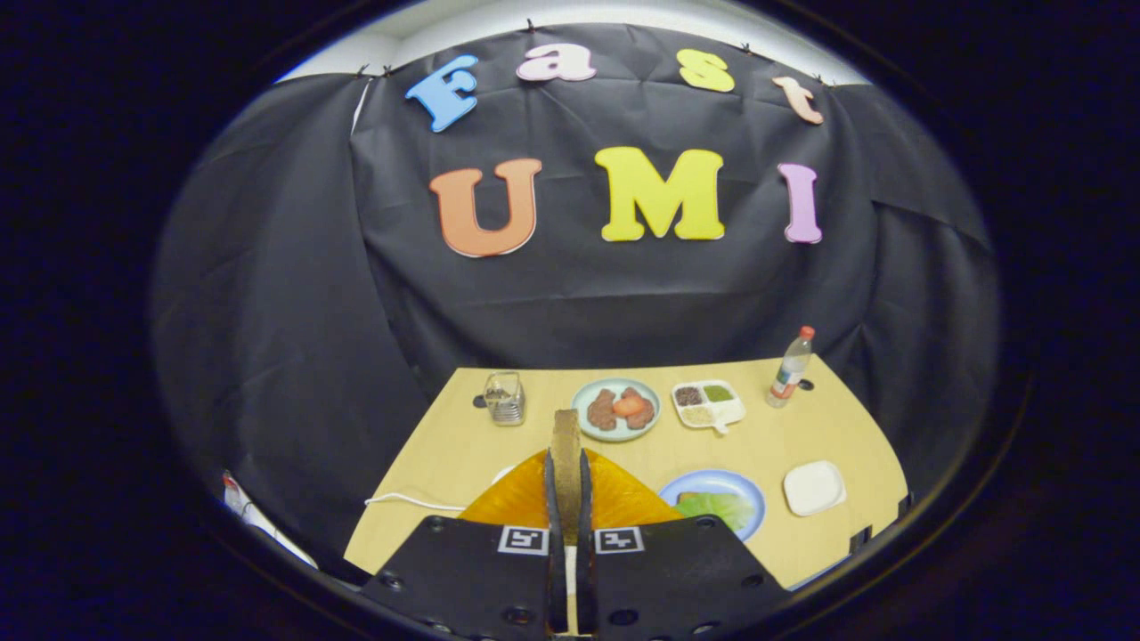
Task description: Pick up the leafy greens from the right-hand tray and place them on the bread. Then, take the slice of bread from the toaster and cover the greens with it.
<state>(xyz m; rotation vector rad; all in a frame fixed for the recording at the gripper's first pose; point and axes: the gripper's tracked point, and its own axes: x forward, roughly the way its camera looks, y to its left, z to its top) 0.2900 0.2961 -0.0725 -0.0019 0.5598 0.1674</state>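
My gripper is shut on a slice of bread, which stands edge-on between the two fingers and sticks out beyond their tips. Directly below the fingers lies the orange toaster, with a white cable running off to its left. Just right of the fingers is a blue plate carrying the leafy greens spread over another slice of bread, of which a corner shows. The white right-hand tray sits beside the plate with nothing on it.
Further back on the wooden table stand a glass jar, a pale plate of meat pieces, a divided white dish of grains and a plastic bottle with a red cap.
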